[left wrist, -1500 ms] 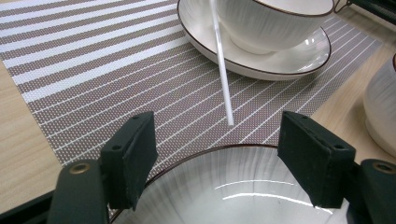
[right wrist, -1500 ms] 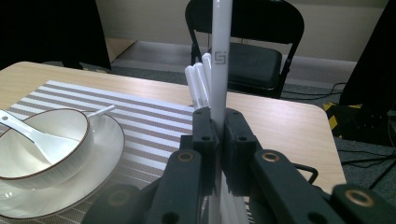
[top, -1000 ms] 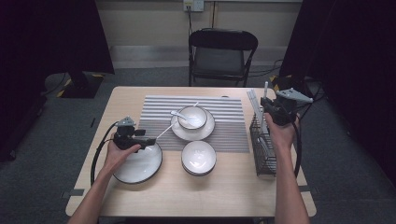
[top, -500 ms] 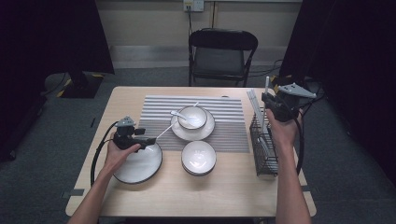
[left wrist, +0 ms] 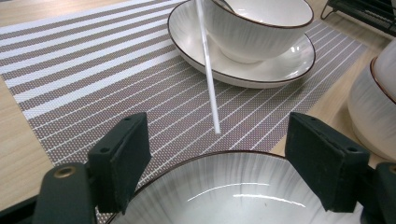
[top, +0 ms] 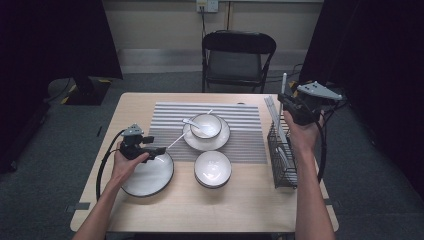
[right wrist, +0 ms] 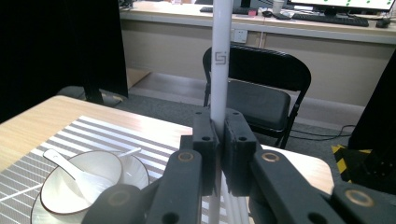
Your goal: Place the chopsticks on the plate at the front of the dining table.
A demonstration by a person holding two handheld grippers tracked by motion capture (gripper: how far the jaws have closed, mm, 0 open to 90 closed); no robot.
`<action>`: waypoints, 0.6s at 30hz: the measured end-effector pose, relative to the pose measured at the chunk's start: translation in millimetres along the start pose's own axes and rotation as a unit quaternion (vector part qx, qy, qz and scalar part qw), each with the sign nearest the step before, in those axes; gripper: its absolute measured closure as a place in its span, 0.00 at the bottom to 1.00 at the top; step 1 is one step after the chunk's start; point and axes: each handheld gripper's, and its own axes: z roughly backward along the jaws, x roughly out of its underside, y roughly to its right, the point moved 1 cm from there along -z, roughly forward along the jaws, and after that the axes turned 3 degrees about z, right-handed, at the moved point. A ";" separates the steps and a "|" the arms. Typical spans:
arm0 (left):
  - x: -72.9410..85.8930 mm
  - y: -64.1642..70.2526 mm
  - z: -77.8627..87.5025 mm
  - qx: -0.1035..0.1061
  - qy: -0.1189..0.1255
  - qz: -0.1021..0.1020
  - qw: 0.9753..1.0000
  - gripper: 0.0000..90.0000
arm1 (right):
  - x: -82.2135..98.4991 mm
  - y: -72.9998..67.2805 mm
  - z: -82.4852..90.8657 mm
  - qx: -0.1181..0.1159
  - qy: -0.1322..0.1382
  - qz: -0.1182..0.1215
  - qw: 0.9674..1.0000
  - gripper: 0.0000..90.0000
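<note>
My left gripper [top: 159, 150] hovers at the far rim of a white plate with a dark rim [top: 148, 176] and stands open [left wrist: 224, 158]. Its jaws have just been opening a little further, with nothing pressed between them. A thin white chopstick [left wrist: 208, 70] lies on the striped mat just ahead of them, running toward the saucer [top: 220, 139]. My right gripper [top: 283, 102] is raised above the wire rack [top: 281, 160], shut on a second white chopstick [right wrist: 220, 56] that stands upright between its pads [right wrist: 219, 140].
On the grey striped mat [top: 240, 112] a bowl with a white spoon [top: 206, 125] sits on the saucer. Another bowl [top: 213, 169] stands in front of it, right of the plate. A black folding chair [top: 237, 55] stands behind the table.
My right gripper has risen above the rack with the upright chopstick in it. The left hand has stayed at the plate's rim.
</note>
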 end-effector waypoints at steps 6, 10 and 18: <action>0.4 -0.4 0.2 -0.001 0.002 0.001 1.000 0.25 | -11.7 -7.2 -0.8 -0.001 -0.001 0.018 1.000 0.95; -0.1 -0.5 0.0 -0.006 0.005 0.004 1.000 0.25 | -19.4 -10.0 0.8 -0.001 0.005 0.029 1.000 0.95; -1.3 0.7 0.7 -0.011 0.014 0.002 1.000 0.25 | -30.8 -15.0 3.2 -0.006 0.015 0.034 0.999 0.95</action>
